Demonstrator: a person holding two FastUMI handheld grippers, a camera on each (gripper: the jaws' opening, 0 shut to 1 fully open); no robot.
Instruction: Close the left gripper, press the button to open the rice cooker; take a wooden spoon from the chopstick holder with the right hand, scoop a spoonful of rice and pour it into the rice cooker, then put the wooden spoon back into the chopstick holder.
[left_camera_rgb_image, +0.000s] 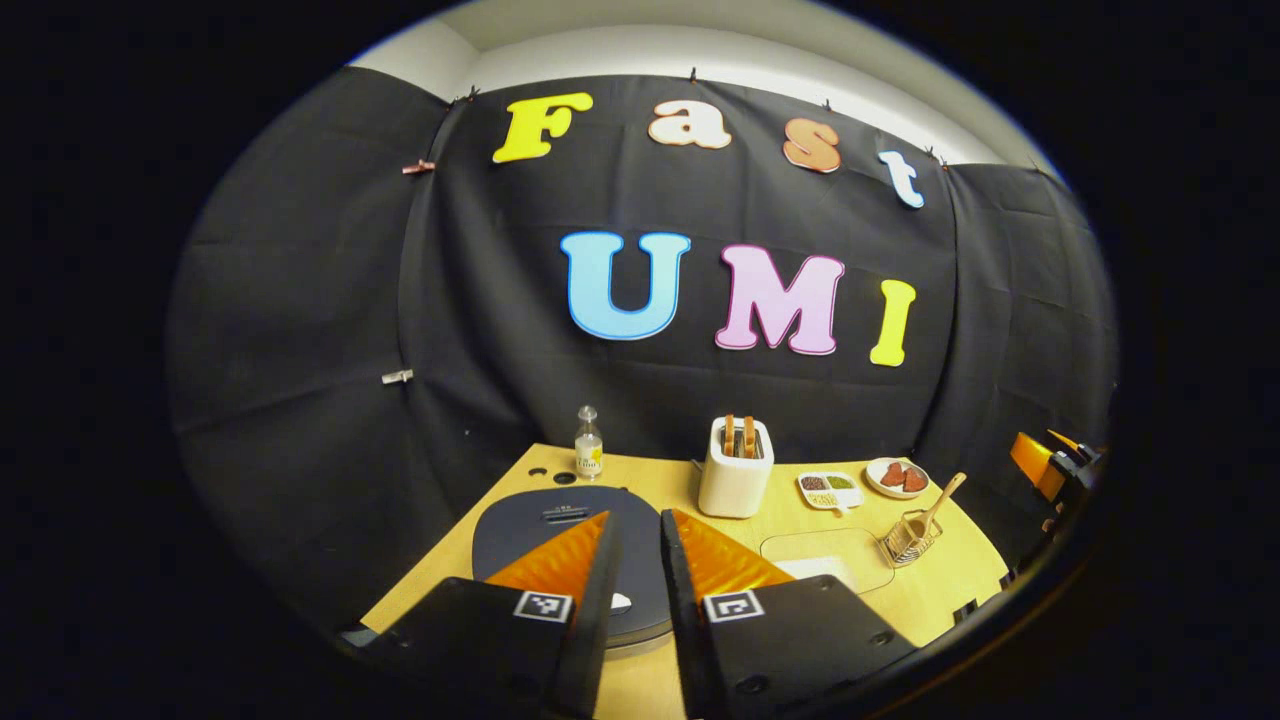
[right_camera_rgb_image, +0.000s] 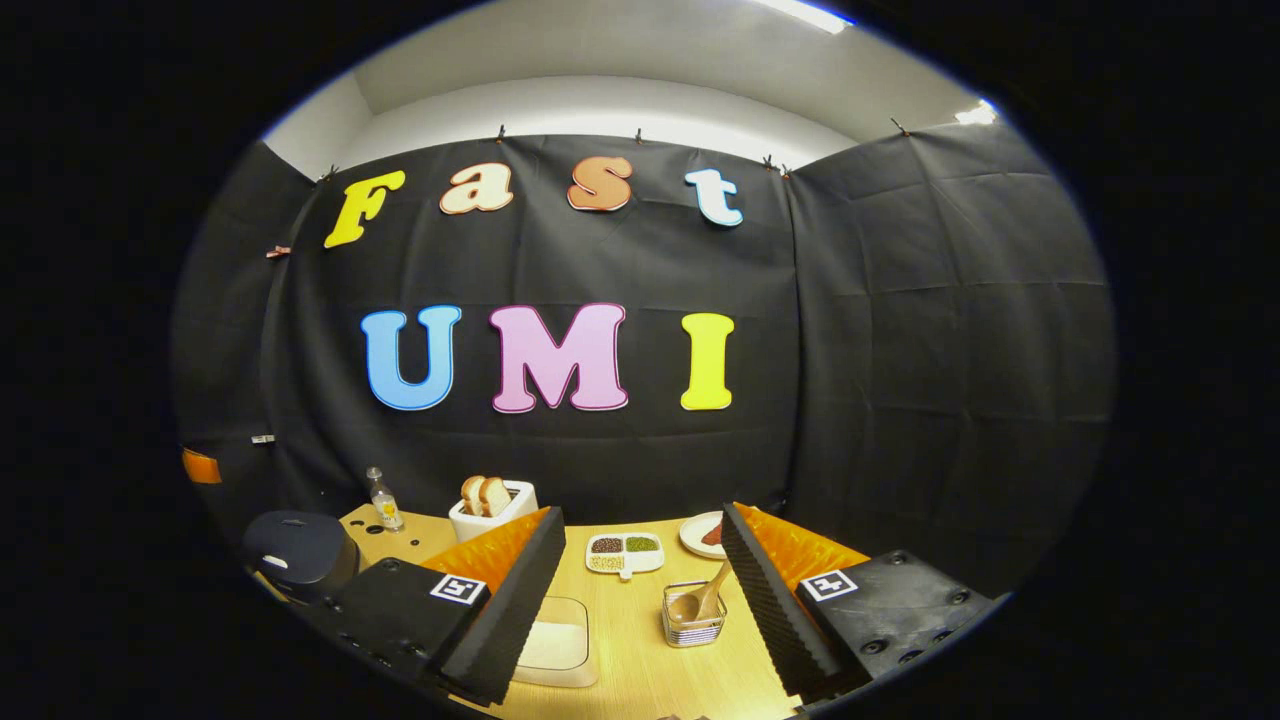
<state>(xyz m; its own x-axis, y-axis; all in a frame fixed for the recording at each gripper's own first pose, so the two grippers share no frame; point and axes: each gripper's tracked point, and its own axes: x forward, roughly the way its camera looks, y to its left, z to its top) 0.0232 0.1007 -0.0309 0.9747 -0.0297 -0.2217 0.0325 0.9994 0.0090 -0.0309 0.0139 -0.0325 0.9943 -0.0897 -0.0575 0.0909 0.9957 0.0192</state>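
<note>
The left tongs (left_camera_rgb_image: 640, 545) hover above the dark rice cooker (left_camera_rgb_image: 545, 525), their two fingers drawn close with only a narrow gap between them, touching nothing. The cooker's lid is down, and its pale button (left_camera_rgb_image: 620, 602) shows just between the fingertips at the cooker's near edge. In the right gripper view the right tongs (right_camera_rgb_image: 640, 545) are spread wide and hold nothing, raised above the wooden desk (right_camera_rgb_image: 640, 640). Between their fingers stands the wire chopstick holder (right_camera_rgb_image: 694, 617) with the wooden spoon (right_camera_rgb_image: 700, 600) leaning in it, handle tilted up toward the right. Just left of the holder lies a clear container of rice (right_camera_rgb_image: 555, 642), partly hidden by the left finger. Farther back on the desk sit a divided dish of grains (right_camera_rgb_image: 625, 552), a white toaster (right_camera_rgb_image: 490, 510) with two slices of bread, a small bottle (right_camera_rgb_image: 382, 502) and a plate (right_camera_rgb_image: 703, 535) near the wall.
</note>
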